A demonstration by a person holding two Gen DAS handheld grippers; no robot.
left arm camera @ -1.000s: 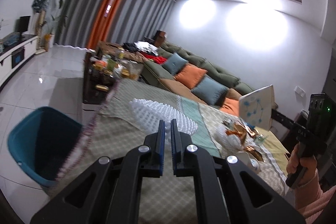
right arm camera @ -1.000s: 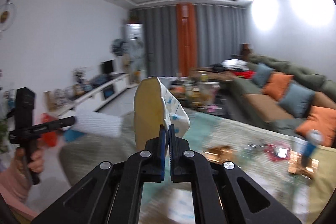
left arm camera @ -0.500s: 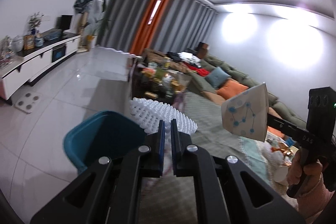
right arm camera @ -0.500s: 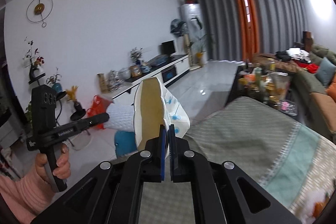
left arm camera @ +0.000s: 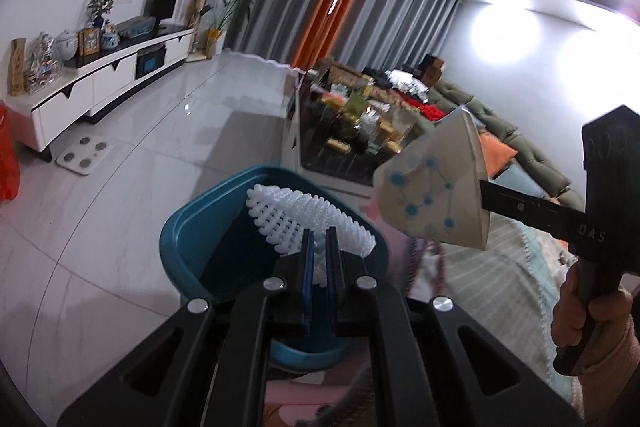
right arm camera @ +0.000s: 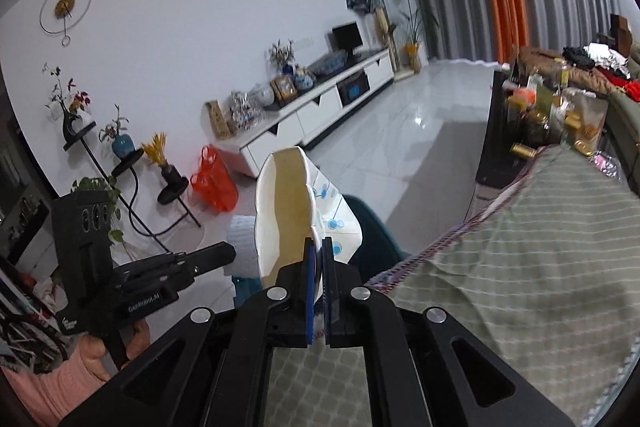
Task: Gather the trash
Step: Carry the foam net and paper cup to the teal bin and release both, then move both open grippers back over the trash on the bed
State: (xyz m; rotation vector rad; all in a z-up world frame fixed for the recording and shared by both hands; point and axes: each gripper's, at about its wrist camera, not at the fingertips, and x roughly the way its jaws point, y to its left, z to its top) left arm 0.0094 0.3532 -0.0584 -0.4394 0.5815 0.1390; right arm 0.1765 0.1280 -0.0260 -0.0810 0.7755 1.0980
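My left gripper (left arm camera: 319, 239) is shut on a white foam net sleeve (left arm camera: 308, 219), which hangs over the open teal bin (left arm camera: 188, 239) on the floor. My right gripper (right arm camera: 316, 247) is shut on a crushed paper cup (right arm camera: 292, 211) with a blue dot pattern. In the left wrist view that cup (left arm camera: 436, 203) sits just right of the bin, held by the right gripper (left arm camera: 490, 197). The right wrist view shows the left gripper (right arm camera: 224, 253) with the foam sleeve (right arm camera: 242, 235) at its tip, and part of the bin (right arm camera: 372, 231) behind the cup.
A table with a green checked cloth (right arm camera: 520, 239) borders the bin. Beyond it stand a cluttered dark coffee table (left arm camera: 360, 131) and a sofa with cushions (left arm camera: 516, 155). A white TV cabinet (left arm camera: 92, 79), a bathroom scale (left arm camera: 82, 157) and a red bag (right arm camera: 214, 183) sit across the tiled floor.
Both grippers swung left from over the table to the bin. The foam sleeve now hangs over the bin opening and the paper cup has come beside it. Both grips are unchanged.
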